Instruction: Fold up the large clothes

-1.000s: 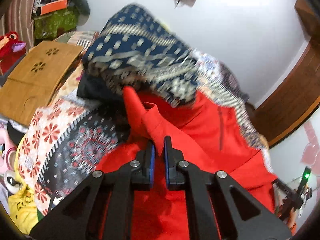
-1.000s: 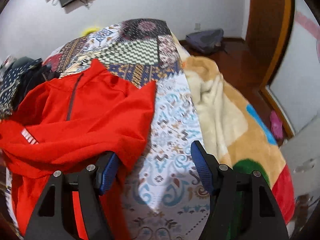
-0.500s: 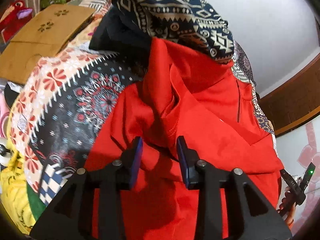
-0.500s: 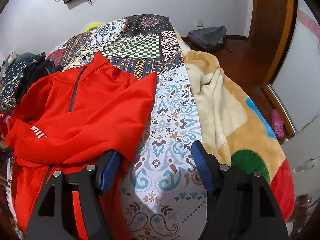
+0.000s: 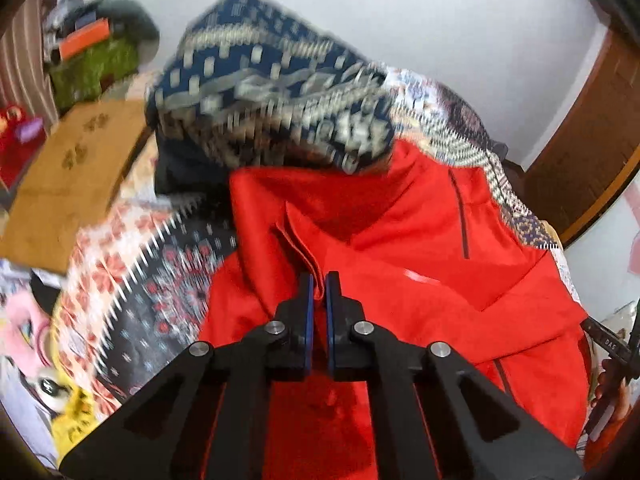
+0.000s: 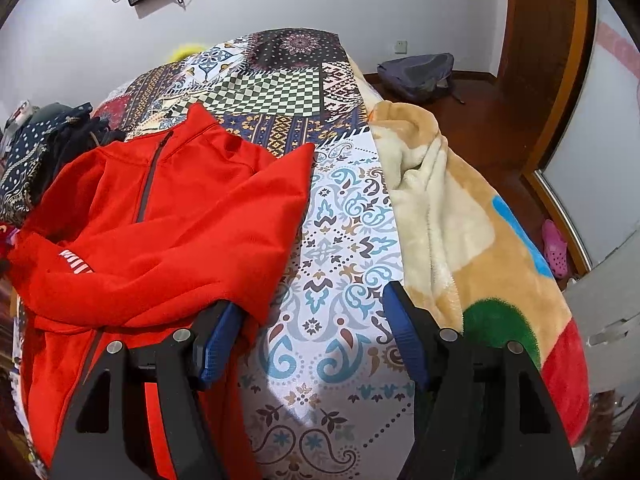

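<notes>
A red fleece jacket (image 6: 168, 216) with a soft matte nap, a dark half-length zipper (image 6: 150, 184) and a white printed logo on a folded-over sleeve lies on a patchwork bedspread (image 6: 328, 240) printed with paisley, checks and mandalas. Its stand-up collar points toward the far end of the bed, and its long axis runs from that collar back toward the near edge where both tools sit. In the left wrist view the left gripper (image 5: 317, 292) has its blue-padded fingers drawn nearly together on a raised ridge of red cloth, a folded sleeve or hem edge that stands up between them; motion blur there makes it hard to say which part of the garment it is. The right gripper (image 6: 310, 332) stands wide apart, its left pad (image 6: 218, 344) just under the jacket's lower corner and the right pad over bare bedspread, nothing between them. The jacket's right side ends in a pointed flap on the paisley panel, and a broad strip of flat bedspread lies between that edge and a thick plush blanket (image 6: 452, 216) in cream, tan, green and red, bunched along the bed's right side. On the jacket's other side a heap of navy patterned fabric (image 5: 264, 92) overlaps the area near its collar, and beyond it sits a flat brown board (image 5: 68, 184) with paw-shaped cutouts.
</notes>
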A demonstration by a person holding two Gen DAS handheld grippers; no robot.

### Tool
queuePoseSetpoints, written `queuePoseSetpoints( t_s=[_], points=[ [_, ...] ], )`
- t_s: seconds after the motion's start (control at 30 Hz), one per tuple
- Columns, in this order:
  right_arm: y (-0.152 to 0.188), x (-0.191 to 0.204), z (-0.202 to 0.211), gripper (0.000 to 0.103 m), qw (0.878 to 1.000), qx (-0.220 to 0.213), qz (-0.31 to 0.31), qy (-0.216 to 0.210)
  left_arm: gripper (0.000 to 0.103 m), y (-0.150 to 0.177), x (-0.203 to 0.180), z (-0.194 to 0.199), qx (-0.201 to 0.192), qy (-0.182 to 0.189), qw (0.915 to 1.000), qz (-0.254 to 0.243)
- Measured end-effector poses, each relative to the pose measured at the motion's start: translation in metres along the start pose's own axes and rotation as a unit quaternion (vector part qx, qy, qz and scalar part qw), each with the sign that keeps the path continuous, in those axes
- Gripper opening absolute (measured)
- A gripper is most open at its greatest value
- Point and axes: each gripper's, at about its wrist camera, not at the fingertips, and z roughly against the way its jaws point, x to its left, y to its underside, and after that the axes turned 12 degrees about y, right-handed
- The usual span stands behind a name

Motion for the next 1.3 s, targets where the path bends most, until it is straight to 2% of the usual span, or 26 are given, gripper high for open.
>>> queuePoseSetpoints(
  t_s=[0.2,0.3,0.4,0.53,0.63,0.7,0.87,1.0,1.17,1.3],
  points=[
    [-0.001,-0.001,0.0,0.067,1.0,0.0,0.001,0.001,0.004,-0.013,0.0,0.056,-0.08,-0.014,0.9966,-0.009],
    [-0.001,0.0,0.0,0.067,1.0,0.001,0.002,-0.001,0.004,-0.005,0.013,0.061,-0.08,-0.029,0.9963,0.0],
    [-0.001,0.003,0.001,0.067,1.0,0.002,0.006,-0.001,0.004,0.01,0.03,0.048,-0.055,-0.04,0.9976,0.014],
    [-0.001,0.006,0.006,0.067,1.0,0.007,0.013,-0.005,0.005,0.039,0.054,0.012,0.003,-0.076,0.9967,0.027],
    [0.001,0.005,0.01,0.067,1.0,0.011,0.015,-0.007,0.005,0.059,0.073,-0.016,0.055,-0.088,0.9932,0.052],
    [0.002,0.002,0.014,0.067,1.0,0.016,0.016,-0.012,0.005,0.07,0.082,-0.031,0.084,-0.114,0.9883,0.055],
    [0.003,-0.005,0.025,0.067,0.999,0.018,0.014,-0.023,0.011,0.071,0.079,-0.023,0.087,-0.105,0.9896,0.045],
    [-0.002,-0.004,0.038,0.067,0.999,0.001,0.023,-0.025,0.036,0.053,0.056,0.002,0.055,-0.091,0.9942,0.017],
    [-0.019,0.008,0.055,0.067,0.998,-0.032,0.036,-0.048,0.039,0.021,0.019,0.022,0.015,-0.051,0.9983,-0.021],
    [-0.036,0.023,0.06,0.067,0.995,-0.054,0.057,-0.062,0.045,-0.008,-0.017,0.017,-0.003,-0.02,0.9981,-0.058]
  ],
)
